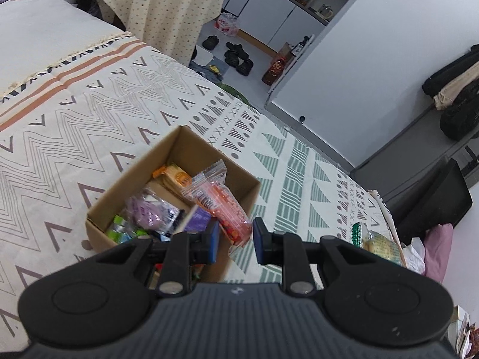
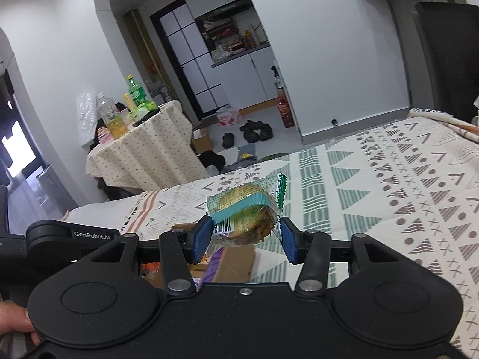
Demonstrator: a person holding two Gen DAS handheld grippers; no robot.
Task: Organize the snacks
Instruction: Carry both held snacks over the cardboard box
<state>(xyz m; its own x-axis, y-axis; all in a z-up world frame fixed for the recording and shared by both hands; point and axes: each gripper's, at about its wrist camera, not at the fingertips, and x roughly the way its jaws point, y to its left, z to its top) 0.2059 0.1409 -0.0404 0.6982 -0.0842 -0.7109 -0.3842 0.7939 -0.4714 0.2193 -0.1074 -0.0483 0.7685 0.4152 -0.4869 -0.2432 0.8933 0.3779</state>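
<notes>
An open cardboard box [image 1: 176, 149] sits on the patterned bed cover and holds several snack packets: an orange one [image 1: 176, 176], a red-orange one [image 1: 221, 203], a purple one [image 1: 149, 209] and green ones [image 1: 119, 230]. My left gripper [image 1: 235, 240] is open and empty just above the box's near right corner. My right gripper [image 2: 244, 236] is shut on a green-wrapped pastry packet [image 2: 245, 209] and holds it in the air above the box [image 2: 236, 263], which shows below the fingers. The same packet shows at the right in the left wrist view [image 1: 377, 240].
The bed cover [image 1: 89, 113] spreads all around the box. A cloth-covered table [image 2: 143, 155] with bottles stands beyond the bed. Shoes [image 2: 254, 131] lie on the floor near the kitchen doorway. A black chair [image 1: 434, 197] stands at the bed's right edge.
</notes>
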